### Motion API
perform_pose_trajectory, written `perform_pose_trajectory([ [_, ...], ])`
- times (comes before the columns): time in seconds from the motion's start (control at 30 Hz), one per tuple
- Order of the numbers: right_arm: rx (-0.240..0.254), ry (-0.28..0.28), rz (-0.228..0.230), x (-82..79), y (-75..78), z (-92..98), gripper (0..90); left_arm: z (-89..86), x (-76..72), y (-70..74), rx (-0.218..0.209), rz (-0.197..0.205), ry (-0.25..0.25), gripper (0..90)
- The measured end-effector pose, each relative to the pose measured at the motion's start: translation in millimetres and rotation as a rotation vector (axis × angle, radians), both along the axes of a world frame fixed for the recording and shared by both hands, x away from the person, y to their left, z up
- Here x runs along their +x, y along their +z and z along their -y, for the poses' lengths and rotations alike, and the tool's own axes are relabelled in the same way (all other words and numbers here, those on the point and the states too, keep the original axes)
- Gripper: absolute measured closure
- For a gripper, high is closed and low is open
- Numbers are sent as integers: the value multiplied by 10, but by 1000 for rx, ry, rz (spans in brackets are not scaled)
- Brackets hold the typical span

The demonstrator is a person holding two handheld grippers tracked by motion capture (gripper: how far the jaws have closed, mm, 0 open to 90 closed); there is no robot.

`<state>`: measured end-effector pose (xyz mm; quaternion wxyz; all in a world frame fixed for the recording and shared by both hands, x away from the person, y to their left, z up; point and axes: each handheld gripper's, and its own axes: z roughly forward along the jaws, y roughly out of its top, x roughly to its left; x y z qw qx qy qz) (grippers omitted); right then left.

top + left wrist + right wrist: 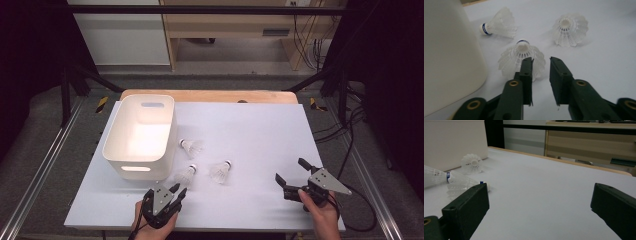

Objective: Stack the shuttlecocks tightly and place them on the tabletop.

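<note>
My left gripper (541, 65) sits just short of the nearest shuttlecock (521, 60), jaws narrowed to a slim gap with nothing between them; only the left jaw's tip overlaps the feather skirt, and I cannot tell whether it touches. That shuttlecock lies on the white table (260, 130), just beside the near corner of the white bin (142, 137), with two more shuttlecocks (191, 147) (220, 171) close by.

My worry: the skirt is wider than the gap I have left, and I am lined up off to its right. If I push on like this, the jaw will shove or crush the feathers and send the light thing rolling against the bin wall. I would need to open wider and shift left.

It lies on its side, long axis running away from me, cork tip pointing off toward the far shuttlecock, open skirt facing my jaws.

My right gripper (295, 176) rests near the table's right edge, spread wide and empty.
</note>
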<state>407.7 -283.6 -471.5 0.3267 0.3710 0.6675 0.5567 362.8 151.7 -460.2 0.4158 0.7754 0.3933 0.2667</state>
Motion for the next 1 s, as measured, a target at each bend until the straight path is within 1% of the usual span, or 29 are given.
perform_pose_trajectory([
  [0.03, 7, 3, 2, -5, 10, -3, 23, -3, 25, -12, 0, -17, 1, 788],
  [0.07, 1, 7, 4, -8, 14, -5, 23, -2, 72, -25, 13, -30, 5, 846],
  [0.1, 1, 7, 4, -8, 14, -5, 23, -2, 72, -25, 13, -30, 5, 867],
  [0.13, 2, 7, 3, -8, 12, -8, 23, 1, 110, -33, 22, -36, 9, 867],
  [0.17, -3, 8, 1, -7, 9, -9, 23, 5, 130, -40, 18, -42, 14, 893],
  [0.2, -5, 7, 2, -7, 6, -10, 23, 12, 155, -47, 21, -50, 18, 900],
  [0.23, -7, 6, 1, -9, 4, -10, 23, 28, 182, -61, 34, -57, 21, 900],
  [0.3, -4, 8, 0, -13, 7, -9, 23, 55, 215, -85, 43, -75, 24, 900],
  [0.37, 0, 9, 2, -9, 10, -9, 23, 90, 243, -111, 66, -76, 25, 900],
  [0.43, -4, 9, 1, -3, 10, -10, 24, 115, 276, -136, 76, -83, 27, 900],
  [0.53, -5, 9, 2, -9, 13, -13, 24, 136, 304, -153, 71, -89, 28, 900],
  [0.67, -5, 10, 3, -14, 12, -9, 23, 160, 310, -143, 84, -79, 26, 900],
  [0.8, -2, 9, 2, -10, 10, -5, 24, 167, 332, -138, 71, -82, 31, 900],
  [1.0, -6, 14, 0, -11, 11, -19, 24, 210, 377, -126, 77, -83, 27, 900],
])
